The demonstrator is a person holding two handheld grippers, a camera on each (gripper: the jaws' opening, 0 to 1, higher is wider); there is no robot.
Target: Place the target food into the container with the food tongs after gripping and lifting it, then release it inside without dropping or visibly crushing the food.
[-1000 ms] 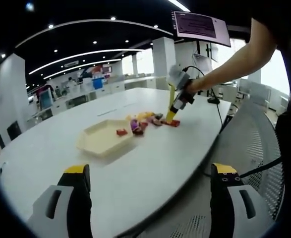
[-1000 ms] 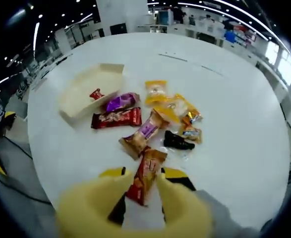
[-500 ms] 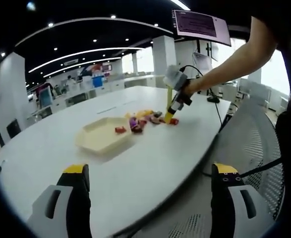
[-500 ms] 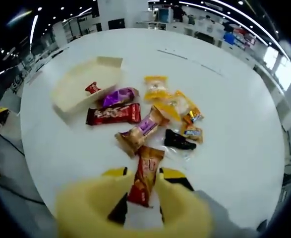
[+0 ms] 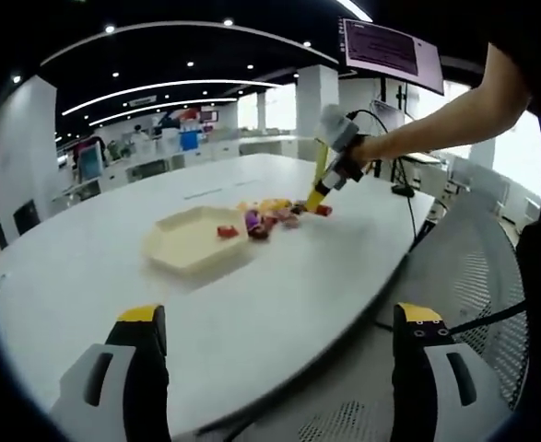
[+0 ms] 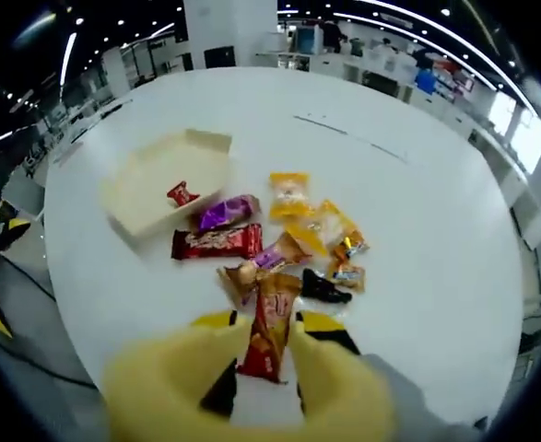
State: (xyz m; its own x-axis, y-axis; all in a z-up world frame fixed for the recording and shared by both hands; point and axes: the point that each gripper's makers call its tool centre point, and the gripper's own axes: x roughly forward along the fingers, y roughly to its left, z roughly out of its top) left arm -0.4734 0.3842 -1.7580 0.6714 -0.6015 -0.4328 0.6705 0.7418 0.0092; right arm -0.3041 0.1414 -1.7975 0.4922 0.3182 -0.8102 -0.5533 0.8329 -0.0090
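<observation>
— Nearest to the right hand-held gripper [image 6: 263, 354]?
— Yellow tongs [image 6: 242, 387], squeezed by its jaws and closed on an orange-brown snack packet [image 6: 270, 322]. Packet pinched at its lower end, upper end pointing away; whether raised off the white bench [image 6: 436, 276] or resting on it, cannot tell.

— Just beyond the packet?
— A tan wrapped bar [image 6: 261, 262] lying slantwise, a black packet [image 6: 323, 288] a little to the right. Next out, a red bar [image 6: 217, 242] on the left with a purple packet [image 6: 227, 212] behind it, and yellow and clear packets [image 6: 330, 226] on the right. Farther on, another yellow packet [image 6: 290, 191].

— And the container?
— Cream tray [image 6: 136, 198], far left of the tongs, beyond the red bar. Already holding one small red sweet [image 6: 181, 194].

— Left hand-held gripper [image 5: 275, 364]?
— Wide open, gripping nothing, hovering at the near edge of the bench [image 5: 113, 276]. Farther ahead, the tray [image 5: 192, 244], then the scattered snacks, with the right hand-held gripper [image 5: 336, 170] and the tongs [image 5: 318, 189] reaching in from the right on a person's arm [image 5: 436, 120].
</observation>
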